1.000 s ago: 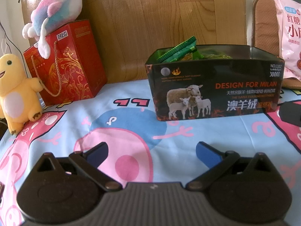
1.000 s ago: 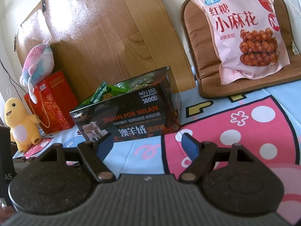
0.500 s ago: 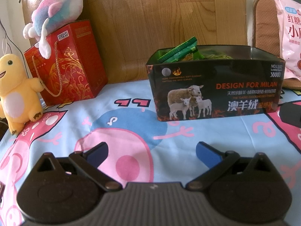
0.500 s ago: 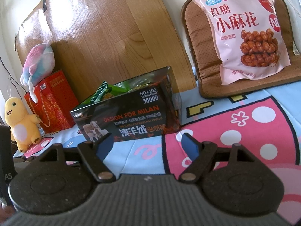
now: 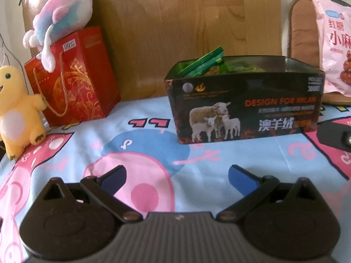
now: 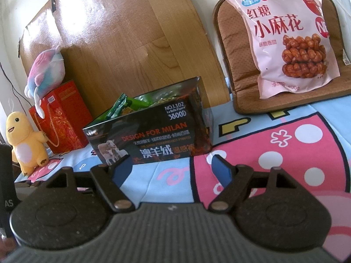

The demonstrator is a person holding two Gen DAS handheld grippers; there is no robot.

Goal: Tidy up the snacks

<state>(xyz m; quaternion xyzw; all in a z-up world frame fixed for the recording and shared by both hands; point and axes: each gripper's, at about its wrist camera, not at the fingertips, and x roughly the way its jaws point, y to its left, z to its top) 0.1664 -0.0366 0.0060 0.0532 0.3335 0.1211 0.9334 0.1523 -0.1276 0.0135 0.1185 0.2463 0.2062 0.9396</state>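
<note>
A black open-top box [image 5: 245, 107] printed with sheep stands on the cartoon bedsheet and holds green snack packets [image 5: 204, 64]. It also shows in the right wrist view [image 6: 153, 131] with the green packets [image 6: 122, 107] sticking out. A large pink snack bag [image 6: 283, 35] leans on a brown cushion [image 6: 232, 50] at the back right; its edge shows in the left wrist view [image 5: 333, 43]. My left gripper [image 5: 176, 176] is open and empty, in front of the box. My right gripper [image 6: 172, 166] is open and empty, near the box's right end.
A red gift bag [image 5: 70, 76] with a pink-blue plush [image 5: 63, 15] on top stands at the left, beside a yellow plush [image 5: 17, 114]. A wooden board [image 5: 175, 22] backs the scene. The other gripper's black body [image 5: 335, 135] shows at the right edge.
The left view has shifted slightly, with the box a little lower and nearer. Both grippers stay open and empty.
</note>
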